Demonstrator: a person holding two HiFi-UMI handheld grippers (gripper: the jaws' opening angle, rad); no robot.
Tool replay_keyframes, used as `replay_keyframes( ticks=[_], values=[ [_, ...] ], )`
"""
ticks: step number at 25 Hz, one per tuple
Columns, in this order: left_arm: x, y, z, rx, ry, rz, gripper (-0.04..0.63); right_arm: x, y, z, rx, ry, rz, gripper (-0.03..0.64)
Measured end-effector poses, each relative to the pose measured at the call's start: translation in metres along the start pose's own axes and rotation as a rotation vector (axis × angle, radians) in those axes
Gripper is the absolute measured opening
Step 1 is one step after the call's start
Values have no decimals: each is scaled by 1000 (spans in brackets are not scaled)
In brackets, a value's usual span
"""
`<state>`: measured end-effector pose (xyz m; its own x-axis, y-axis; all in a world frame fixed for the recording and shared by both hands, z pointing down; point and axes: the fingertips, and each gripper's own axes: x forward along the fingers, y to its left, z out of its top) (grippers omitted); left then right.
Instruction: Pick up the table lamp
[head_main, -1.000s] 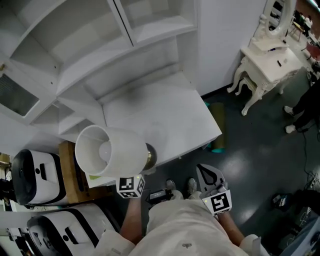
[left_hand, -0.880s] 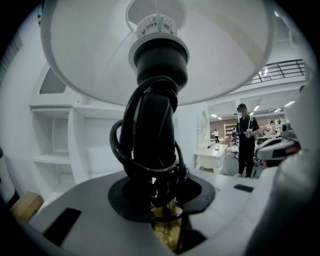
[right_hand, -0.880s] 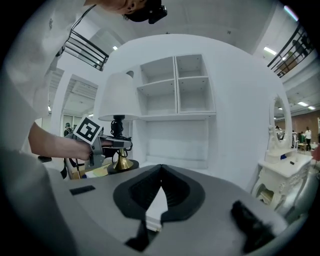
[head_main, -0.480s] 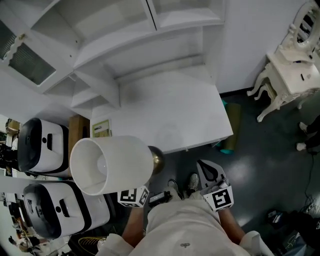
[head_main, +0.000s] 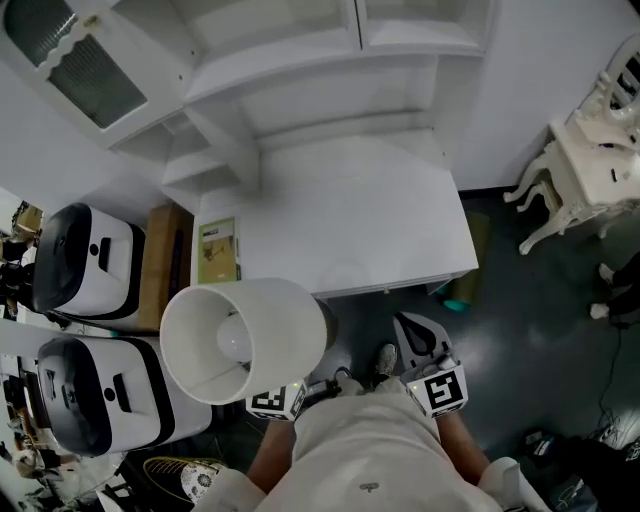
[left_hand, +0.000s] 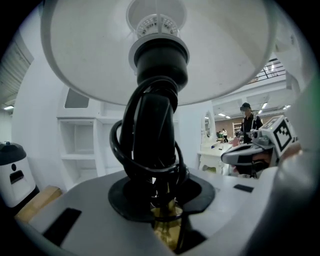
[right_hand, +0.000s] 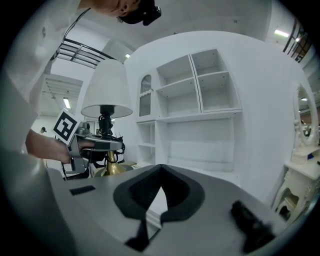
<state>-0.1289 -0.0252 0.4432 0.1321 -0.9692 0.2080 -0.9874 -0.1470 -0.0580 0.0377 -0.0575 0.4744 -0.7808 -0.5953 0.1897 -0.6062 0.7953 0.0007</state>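
Note:
The table lamp has a white shade (head_main: 245, 340), a black socket wound with black cable (left_hand: 155, 135) and a brass stem (left_hand: 165, 227). My left gripper (left_hand: 165, 202) is shut on that brass stem just under the socket and holds the lamp upright in the air, in front of the white desk (head_main: 340, 225). From above the shade hides its jaws; only its marker cube (head_main: 275, 402) shows. The right gripper view shows the lamp (right_hand: 106, 90) and the left gripper (right_hand: 97, 144) at the left. My right gripper (head_main: 422, 345) is beside it on the right, shut and holding nothing.
White shelves (head_main: 330, 70) rise behind the desk. Two white and black machines (head_main: 85, 265) stand on the floor at the left, next to a wooden box (head_main: 165, 260). A white dressing table (head_main: 600, 165) is at the right. Dark floor (head_main: 540, 340) lies around the person's feet.
The lamp in my left gripper has come away from the desk's front left corner, toward the person. The right gripper has kept about the same place.

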Motion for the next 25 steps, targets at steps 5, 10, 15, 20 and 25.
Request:
replay_keyframes(
  ticks=[5, 10, 15, 20, 25],
  values=[
    [-29, 10, -11, 17, 6, -35, 109, 5, 42, 11, -20, -2, -4, 12],
    [-54, 15, -17, 32, 9, -107, 109, 3, 81, 14, -29, 16, -22, 12],
    [-76, 23, -27, 60, 19, -146, 109, 0, 110, 9, -20, 30, -46, 12],
    [-91, 20, -36, 56, 29, -164, 109, -14, 119, 10, -30, 26, -68, 12],
    [-95, 9, -34, 49, 20, -151, 108, -24, 119, 10, -39, 22, -51, 12]
  ],
)
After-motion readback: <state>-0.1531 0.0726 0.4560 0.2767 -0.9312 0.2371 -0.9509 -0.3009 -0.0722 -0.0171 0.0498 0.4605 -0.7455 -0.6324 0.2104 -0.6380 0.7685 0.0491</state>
